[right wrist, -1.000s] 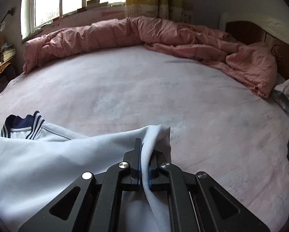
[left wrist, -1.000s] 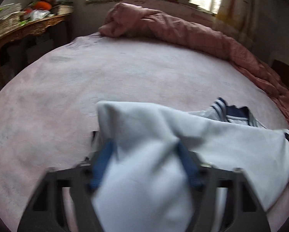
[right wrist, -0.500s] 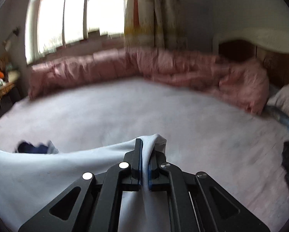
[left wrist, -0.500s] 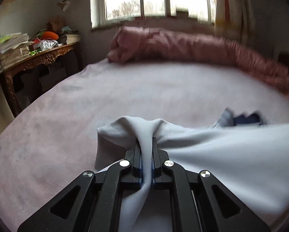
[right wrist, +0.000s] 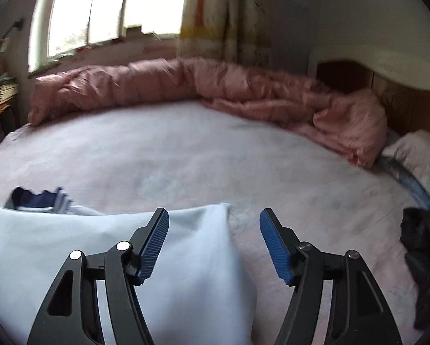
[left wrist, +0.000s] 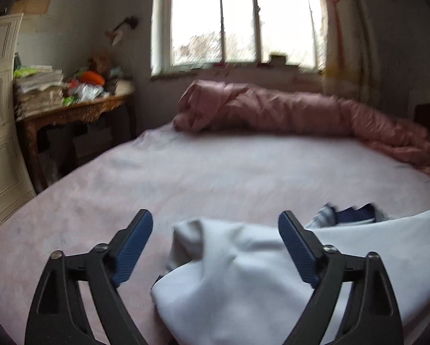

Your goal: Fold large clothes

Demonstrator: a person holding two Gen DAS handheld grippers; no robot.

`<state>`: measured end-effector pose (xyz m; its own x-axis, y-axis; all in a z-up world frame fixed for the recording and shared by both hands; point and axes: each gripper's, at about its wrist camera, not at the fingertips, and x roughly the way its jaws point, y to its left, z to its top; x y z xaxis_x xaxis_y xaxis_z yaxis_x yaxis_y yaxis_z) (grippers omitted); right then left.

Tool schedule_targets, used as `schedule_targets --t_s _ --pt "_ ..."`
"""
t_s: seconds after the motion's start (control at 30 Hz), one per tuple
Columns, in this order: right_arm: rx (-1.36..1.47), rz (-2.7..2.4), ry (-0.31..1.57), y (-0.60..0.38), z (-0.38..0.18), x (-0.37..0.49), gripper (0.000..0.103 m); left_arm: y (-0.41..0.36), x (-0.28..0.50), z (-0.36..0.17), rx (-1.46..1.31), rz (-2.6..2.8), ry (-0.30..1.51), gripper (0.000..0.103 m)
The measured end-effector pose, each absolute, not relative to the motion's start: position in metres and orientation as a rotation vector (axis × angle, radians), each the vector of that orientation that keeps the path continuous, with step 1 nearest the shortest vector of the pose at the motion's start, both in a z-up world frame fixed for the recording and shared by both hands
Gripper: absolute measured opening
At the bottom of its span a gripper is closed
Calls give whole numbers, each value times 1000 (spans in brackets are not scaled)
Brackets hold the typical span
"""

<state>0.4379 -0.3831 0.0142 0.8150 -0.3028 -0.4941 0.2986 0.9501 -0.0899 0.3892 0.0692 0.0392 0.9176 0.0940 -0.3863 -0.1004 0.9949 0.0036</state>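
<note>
White fabric, the garment [left wrist: 243, 276], lies folded over on the pink bed sheet [left wrist: 215, 166], its navy striped collar [right wrist: 36, 201] showing at the far edge. The left gripper [left wrist: 215, 235] is opening, blue pads spread wide on either side of a bunched corner without pressing it. The right gripper [right wrist: 214, 231] is opening too, its jaws apart over the garment's right edge, gripping nothing. A pink quilt [right wrist: 215, 86] is heaped along the window side. A dark cloth [right wrist: 424, 253] lies at the right edge of the bed. A wooden side table [left wrist: 79, 112] holds stacked papers and clutter.
</note>
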Motion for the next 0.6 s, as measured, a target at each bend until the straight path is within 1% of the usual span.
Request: schedule_targets --t_s 0.03,0.07,0.1,0.2,0.27,0.3,0.53,0.57,0.6 --pt "-19 -300 517 -377 19 431 78 65 385 43 -12 69 381 94" --pt "-28 -275 499 -369 24 424 83 60 382 45 -7 44 376 99" --pt "-33 -249 479 -362 29 417 88 54 381 46 0 21 378 102" --pt "-31 -108 454 -336 39 404 89 34 382 45 23 -68 409 102" --pt "-18 -14 491 -323 36 405 97 21 385 40 29 -132 451 102" --pt "1 56 532 -315 32 408 103 15 387 35 31 -153 471 102" --pt "103 194 735 -290 -5 429 103 -25 401 4 122 -192 627 102" --pt "109 200 758 -288 -10 432 103 -28 403 0 121 -217 645 82" --pt "103 191 769 -285 -13 432 98 -32 402 -2 126 -253 656 41"
